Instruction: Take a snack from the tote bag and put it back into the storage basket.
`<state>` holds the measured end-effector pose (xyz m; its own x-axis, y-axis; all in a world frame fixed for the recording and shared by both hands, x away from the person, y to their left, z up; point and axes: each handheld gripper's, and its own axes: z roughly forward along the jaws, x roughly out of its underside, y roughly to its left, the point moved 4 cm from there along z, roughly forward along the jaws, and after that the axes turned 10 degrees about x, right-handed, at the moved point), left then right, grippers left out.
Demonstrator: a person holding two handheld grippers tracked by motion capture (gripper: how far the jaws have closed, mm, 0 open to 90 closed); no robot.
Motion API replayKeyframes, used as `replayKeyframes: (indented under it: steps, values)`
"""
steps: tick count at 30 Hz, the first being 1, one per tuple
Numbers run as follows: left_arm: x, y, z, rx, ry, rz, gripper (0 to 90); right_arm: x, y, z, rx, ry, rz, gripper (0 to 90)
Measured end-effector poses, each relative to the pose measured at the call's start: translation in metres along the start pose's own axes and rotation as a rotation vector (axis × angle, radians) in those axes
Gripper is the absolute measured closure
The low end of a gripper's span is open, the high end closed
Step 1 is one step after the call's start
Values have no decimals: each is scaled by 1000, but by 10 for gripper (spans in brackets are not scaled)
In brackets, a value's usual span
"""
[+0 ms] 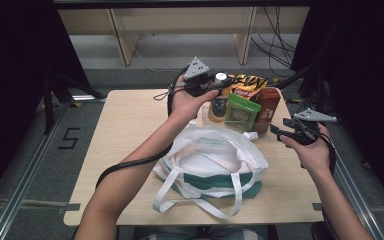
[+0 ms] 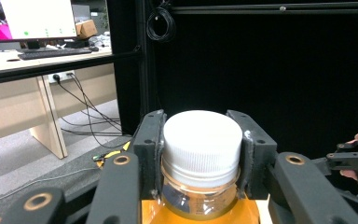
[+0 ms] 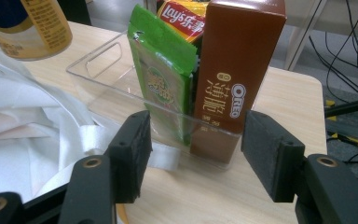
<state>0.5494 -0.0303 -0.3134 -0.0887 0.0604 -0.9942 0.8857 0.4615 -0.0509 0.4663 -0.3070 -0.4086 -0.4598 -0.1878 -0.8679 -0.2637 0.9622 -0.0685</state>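
Brown box [image 3: 235,70] reads OREO; bag [image 3: 184,21] Lay's. Left gripper [image 2: 201,149] grasps bottle [image 2: 202,154] cap; right gripper [image 3: 196,154] released.

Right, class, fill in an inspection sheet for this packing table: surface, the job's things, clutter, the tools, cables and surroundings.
Surface: light wooden table, bare at its left side.
Job's things: bottle with white cap and orange contents, lifted; white tote bag with green band, lying open.
Clutter: clear bin holding a green packet, a brown Oreo box and a Lay's bag.
Tools: left tool shut on the bottle's cap and neck; right tool open, facing the bin.
Cables: black cable trailing along the left forearm; wires on the floor beyond.
Surroundings: black curtains, desks behind.
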Motion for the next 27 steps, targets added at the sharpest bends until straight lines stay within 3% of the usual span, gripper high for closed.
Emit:
replayKeyframes:
  steps: [8, 15, 18, 19, 22, 24, 27]
  values:
    - [5, 9, 3, -17, 16, -10, 586, 0, 0, 0, -1, 6, 5, 433]
    - [9, 15, 5, -29, 29, -10, 586, 0, -2, 1, 1, -12, -21, 433]
    - [9, 17, 6, -33, 27, -14, 586, 0, 0, 0, 1, 1, 4, 433]
    - [10, 18, 6, -34, 28, -13, 586, -1, -2, 1, 2, -10, -19, 433]
    - [11, 19, 7, -37, 37, -14, 586, 0, 0, 0, -3, 5, 3, 433]
    - [12, 20, 8, -36, 38, -13, 586, 0, -2, 1, 2, -7, -19, 433]
    - [15, 22, 9, -47, 54, -19, 586, 1, 0, 0, -2, 5, -1, 433]
